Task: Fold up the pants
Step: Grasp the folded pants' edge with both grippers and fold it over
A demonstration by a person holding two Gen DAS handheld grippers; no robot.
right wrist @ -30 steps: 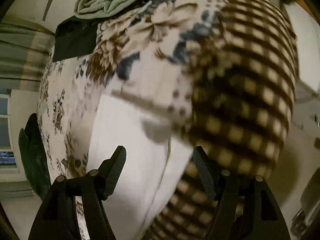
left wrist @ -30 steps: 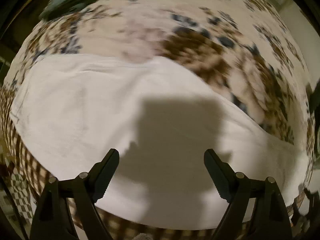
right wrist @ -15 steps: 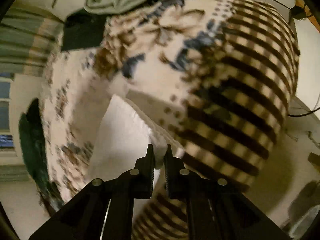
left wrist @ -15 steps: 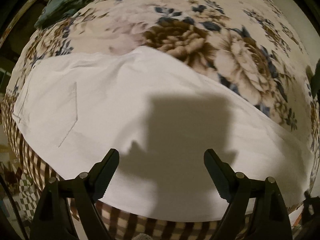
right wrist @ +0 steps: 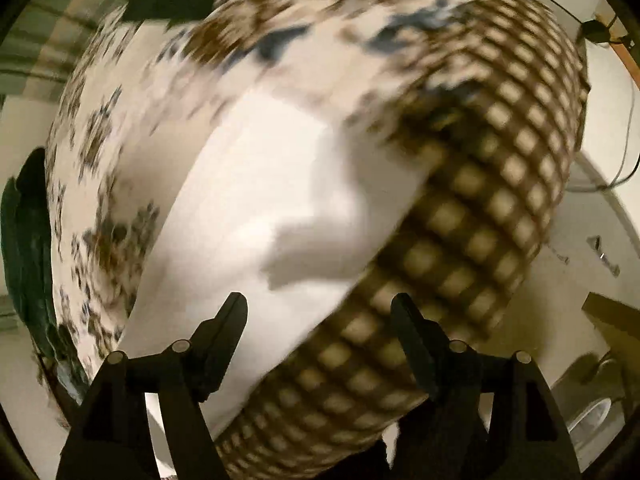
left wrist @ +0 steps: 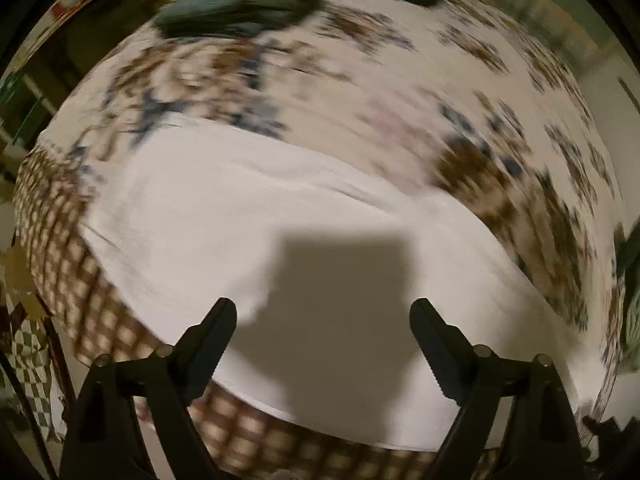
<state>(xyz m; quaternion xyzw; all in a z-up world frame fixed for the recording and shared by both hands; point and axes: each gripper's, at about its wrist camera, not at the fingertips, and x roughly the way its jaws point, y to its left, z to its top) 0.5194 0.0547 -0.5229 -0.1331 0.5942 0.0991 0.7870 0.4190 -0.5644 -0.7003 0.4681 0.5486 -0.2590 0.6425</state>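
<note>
Floral bedspread (left wrist: 400,92) under everything; right gripper (right wrist: 319,322) just let go of the white pants (right wrist: 256,208), so both it and the left gripper (left wrist: 323,326) hang wide open, empty. Fold placed, probably.

Both tongs gape wide — left tongs (left wrist: 323,312) and right tongs (right wrist: 319,307) — each gripping nothing.

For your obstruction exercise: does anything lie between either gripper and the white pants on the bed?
Nothing visible does. The left gripper and the right gripper both stand open above the white pants, with only air between. The dark green clothes lie at the far edge of the floral blanket, well clear.
</note>
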